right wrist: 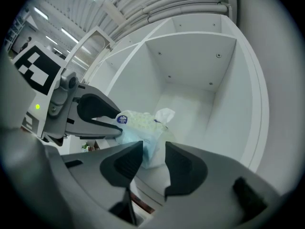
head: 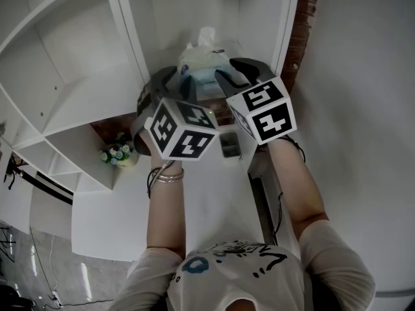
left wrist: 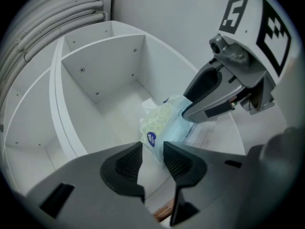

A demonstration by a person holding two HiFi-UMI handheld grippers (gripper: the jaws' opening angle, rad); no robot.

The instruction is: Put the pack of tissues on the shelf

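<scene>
**Pack of tissues (head: 204, 58) lies in a compartment of the white shelf (head: 78, 102), with both tongs open beside it.**

A person holds the left tongs (left wrist: 152, 149) and the right tongs (right wrist: 154, 149) side by side at the front of the compartment. Each pair of jaws stands apart and clamps nothing. The soft, pale blue-and-green pack rests on the compartment floor just beyond the jaw tips, with one tissue poking up from its top. Whether any tip brushes the wrapper cannot be told. A small pot of flowers (head: 119, 154) stands elsewhere on the shelf, to the left in the head view.
</scene>
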